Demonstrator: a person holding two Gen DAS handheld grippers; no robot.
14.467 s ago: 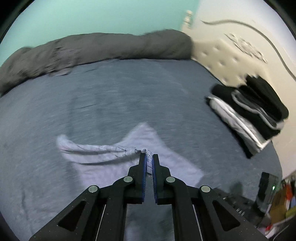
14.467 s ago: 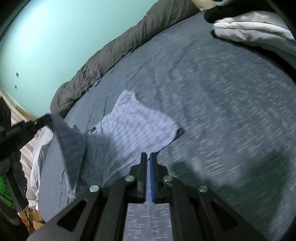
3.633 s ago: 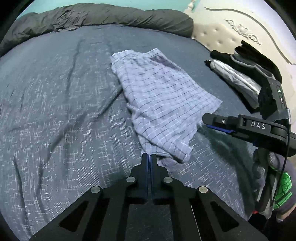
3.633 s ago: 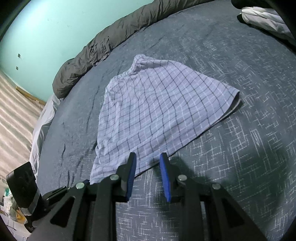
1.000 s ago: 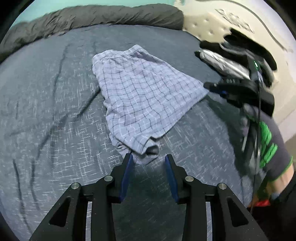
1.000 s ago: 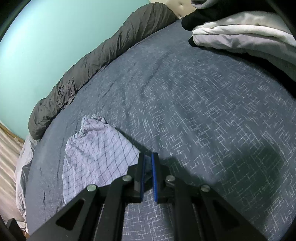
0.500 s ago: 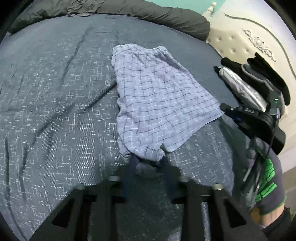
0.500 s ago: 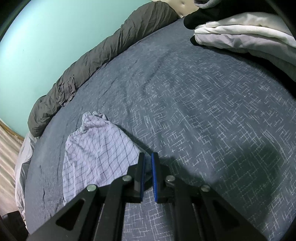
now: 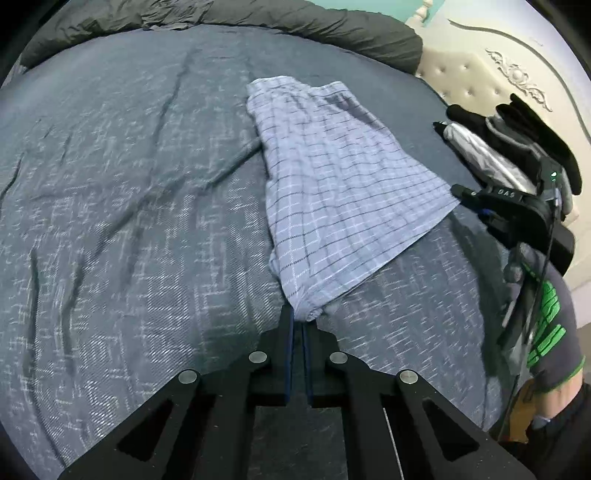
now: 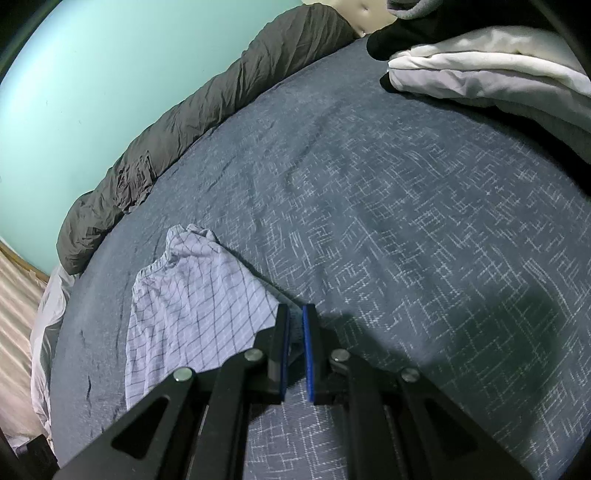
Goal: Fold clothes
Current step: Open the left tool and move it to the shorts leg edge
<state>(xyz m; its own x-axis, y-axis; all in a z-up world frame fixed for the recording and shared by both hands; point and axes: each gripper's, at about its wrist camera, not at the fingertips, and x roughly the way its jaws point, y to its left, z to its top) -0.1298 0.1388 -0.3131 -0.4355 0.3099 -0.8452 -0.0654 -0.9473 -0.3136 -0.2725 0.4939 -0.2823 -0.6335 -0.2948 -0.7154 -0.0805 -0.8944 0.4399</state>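
Light blue plaid shorts lie on the dark blue patterned bed cover, waistband at the far end. My left gripper is shut on the bunched near hem corner of the shorts. My right gripper is shut on the other hem corner of the shorts. The right gripper also shows in the left wrist view at the right edge of the shorts, held by a gloved hand.
A stack of folded black, grey and white clothes lies at the right near the cream headboard; it also shows in the right wrist view. A rolled dark grey duvet runs along the far edge of the bed.
My left gripper has closed on the near hem corner of the shorts. My right gripper stays shut on the other corner. The shorts are pulled a little flatter.
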